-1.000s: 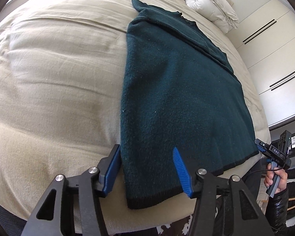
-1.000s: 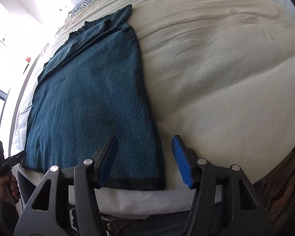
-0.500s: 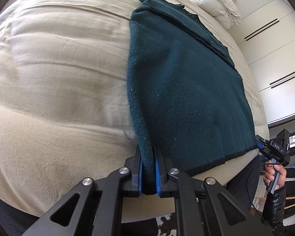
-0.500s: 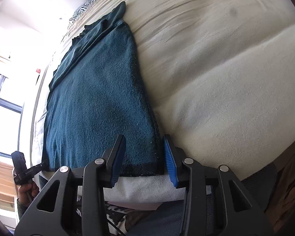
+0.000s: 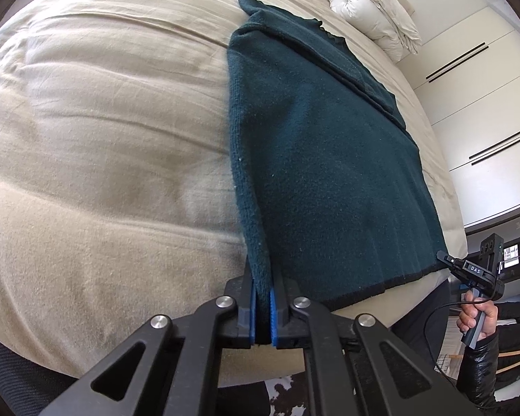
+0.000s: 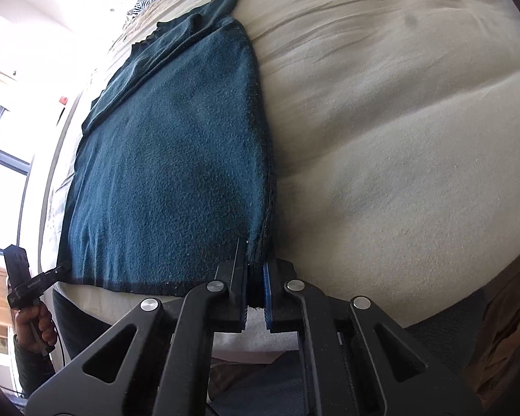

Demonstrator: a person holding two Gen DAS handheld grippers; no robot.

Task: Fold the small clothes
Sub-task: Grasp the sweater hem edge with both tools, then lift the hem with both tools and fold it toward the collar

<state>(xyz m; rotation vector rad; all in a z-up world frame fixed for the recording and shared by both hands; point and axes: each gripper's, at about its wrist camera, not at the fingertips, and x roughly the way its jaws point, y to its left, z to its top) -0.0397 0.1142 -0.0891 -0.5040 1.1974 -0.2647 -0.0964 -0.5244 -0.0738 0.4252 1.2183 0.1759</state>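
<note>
On the bed point(image 5: 104, 138), the sweater point(image 5: 322, 159) lies flat, long axis running away from both grippers. Left gripper point(image 5: 262, 306) and right gripper point(image 6: 256, 294) have just closed, each clamped on a near hem corner; the sweater's body extends ahead of both.

Daylight is flooding in through the window point(image 6: 3, 159) at the left of the right wrist view, blowing that corner out to white glare. The bed point(image 5: 104, 138) is lying evenly and softly lit, with faint shadows sitting in its creases. Both fisheye views are bending straight lines and darkening at the rounded corners. The pictures are staying sharp at the centre, slightly soft towards the edges.
</note>
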